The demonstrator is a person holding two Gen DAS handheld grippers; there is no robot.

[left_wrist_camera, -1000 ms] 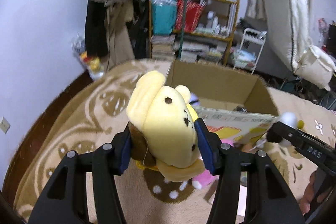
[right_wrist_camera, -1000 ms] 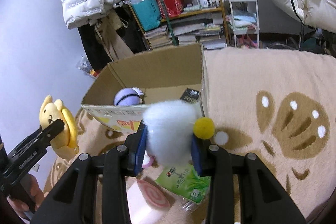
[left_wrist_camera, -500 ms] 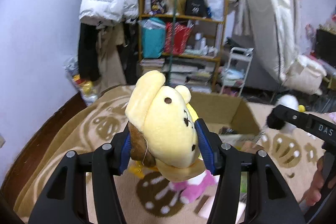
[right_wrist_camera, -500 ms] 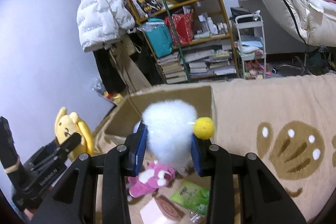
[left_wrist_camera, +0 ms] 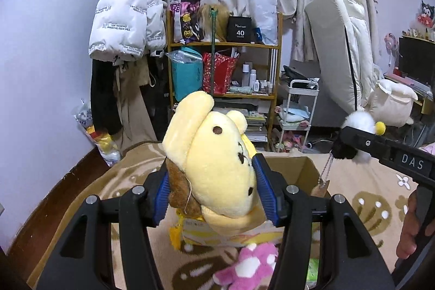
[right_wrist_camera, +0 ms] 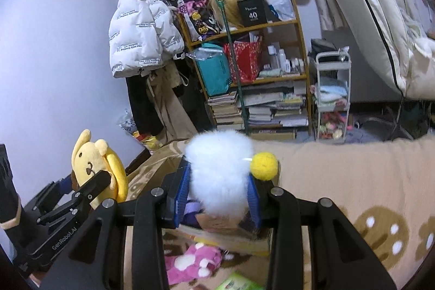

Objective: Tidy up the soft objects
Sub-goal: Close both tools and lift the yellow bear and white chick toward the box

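The left gripper (left_wrist_camera: 214,190) is clamped on a yellow plush dog (left_wrist_camera: 214,167), its blue pads pressing both sides of the toy's head, and holds it in the air above the near edge of an open cardboard box (left_wrist_camera: 304,170) that stands on a beige rug (left_wrist_camera: 89,197) with brown paw prints. The right gripper (right_wrist_camera: 218,192) squeezes a white fluffy ball (right_wrist_camera: 220,170) with a small yellow pompom (right_wrist_camera: 264,165) stuck to its right side; it too is raised above the box, whose near wall shows just under the pads. A pink plush toy (right_wrist_camera: 190,261) with white spots lies on the rug in front of the box, touching or just beside its near wall. A green packet (right_wrist_camera: 239,283) lies on the rug to the pink toy's right. Beyond the rug's far edge stand a wooden shelf (left_wrist_camera: 225,45) and a white rolling cart (left_wrist_camera: 297,113).
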